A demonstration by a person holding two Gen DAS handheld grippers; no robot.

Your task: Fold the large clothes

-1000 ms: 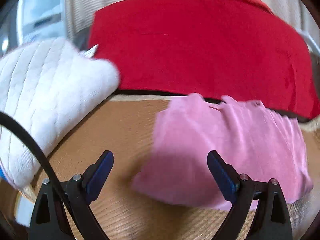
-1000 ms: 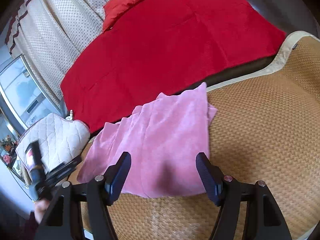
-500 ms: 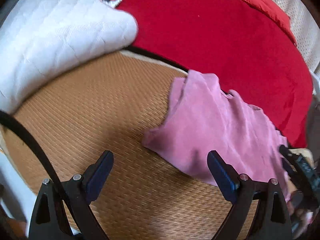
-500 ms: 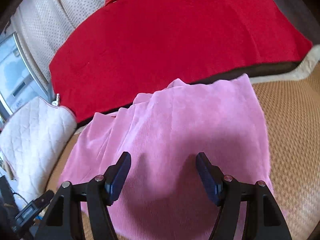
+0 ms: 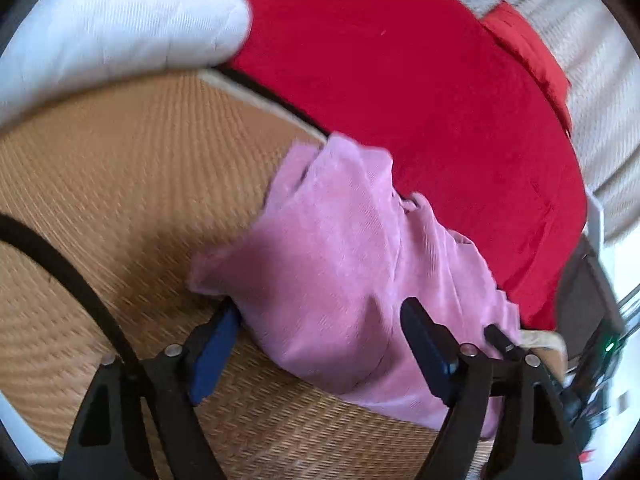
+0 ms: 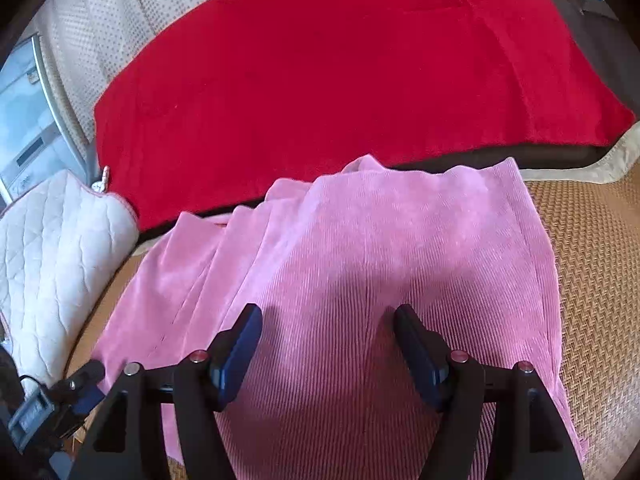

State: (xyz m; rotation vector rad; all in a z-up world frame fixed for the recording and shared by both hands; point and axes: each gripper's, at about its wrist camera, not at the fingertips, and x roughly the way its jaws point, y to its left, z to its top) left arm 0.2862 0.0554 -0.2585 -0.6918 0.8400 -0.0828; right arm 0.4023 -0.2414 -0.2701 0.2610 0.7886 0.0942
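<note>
Left gripper (image 5: 320,344): jaws wide but closing, straddling the near-left corner of the pink garment (image 5: 352,272); cloth lies between the blue pads (image 5: 216,344), left pad at the cloth's edge, right pad resting over the fabric, no pinch visible. Right gripper (image 6: 326,340): jaws fairly wide, set over the near middle of the same pink garment (image 6: 360,260), ribbed cloth between the pads and nothing pinched; whether the tips touch the fabric cannot be told. The garment lies spread on a woven straw-coloured mat (image 5: 120,184), partly folded, with loose layered edges along its left side in the right wrist view; its far edge reaches the mat's pale border (image 6: 612,164). Beyond that border a dark strip, then a large red blanket (image 6: 340,72) covering the far surface, with a red cushion (image 5: 528,48) at its far end. A white quilted pillow (image 6: 52,260) sits on the left of the mat, just beside the garment's left edge and against the blanket. A black cable (image 5: 68,276) curves across the near left of the left wrist view. Pale dotted curtains (image 6: 92,32) hang behind; a window (image 6: 28,128) at far left. The left gripper's body shows at the lower left of the right wrist view.
</note>
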